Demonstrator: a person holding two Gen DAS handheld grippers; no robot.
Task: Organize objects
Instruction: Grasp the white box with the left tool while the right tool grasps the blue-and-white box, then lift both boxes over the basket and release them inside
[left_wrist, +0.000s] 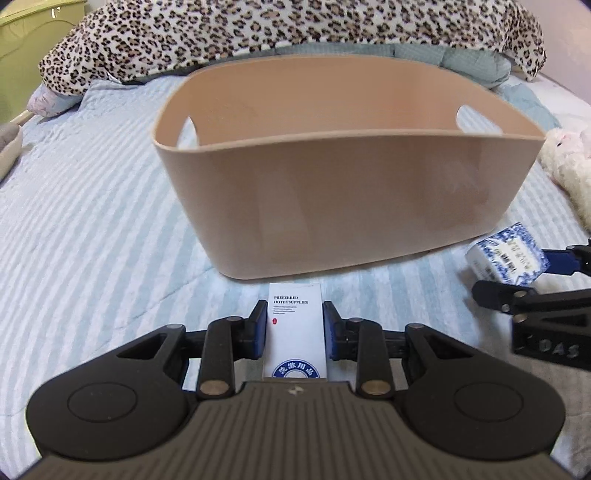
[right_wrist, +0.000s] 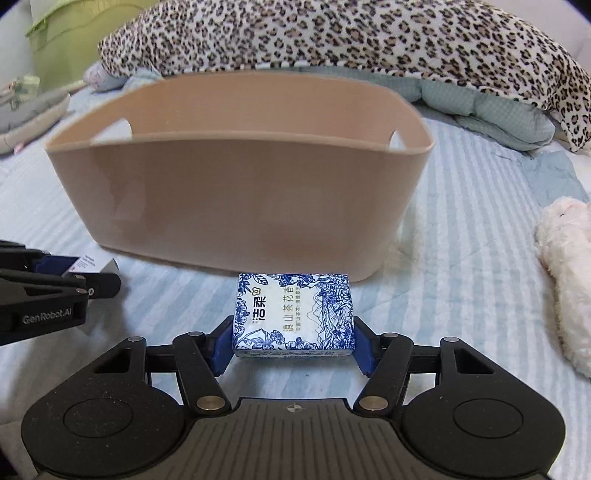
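Note:
A tan plastic basket (left_wrist: 347, 206) with handle cut-outs stands on the striped bed; it also shows in the right wrist view (right_wrist: 236, 199). My left gripper (left_wrist: 294, 317) is shut on a white hotel-supplies box (left_wrist: 294, 332), just in front of the basket. My right gripper (right_wrist: 293, 339) is shut on a blue-and-white tissue pack (right_wrist: 293, 317), also in front of the basket. The tissue pack (left_wrist: 506, 254) and the right gripper (left_wrist: 535, 280) show at the right of the left wrist view. The left gripper (right_wrist: 74, 277) with the white box (right_wrist: 92, 265) shows at the left of the right wrist view.
A leopard-print blanket (left_wrist: 258, 33) and a pale blue quilt (right_wrist: 487, 107) lie behind the basket. A white plush toy (right_wrist: 565, 273) lies to the right. A green cabinet (left_wrist: 26, 40) stands at the far left. A grey slipper-like item (right_wrist: 29, 114) lies at left.

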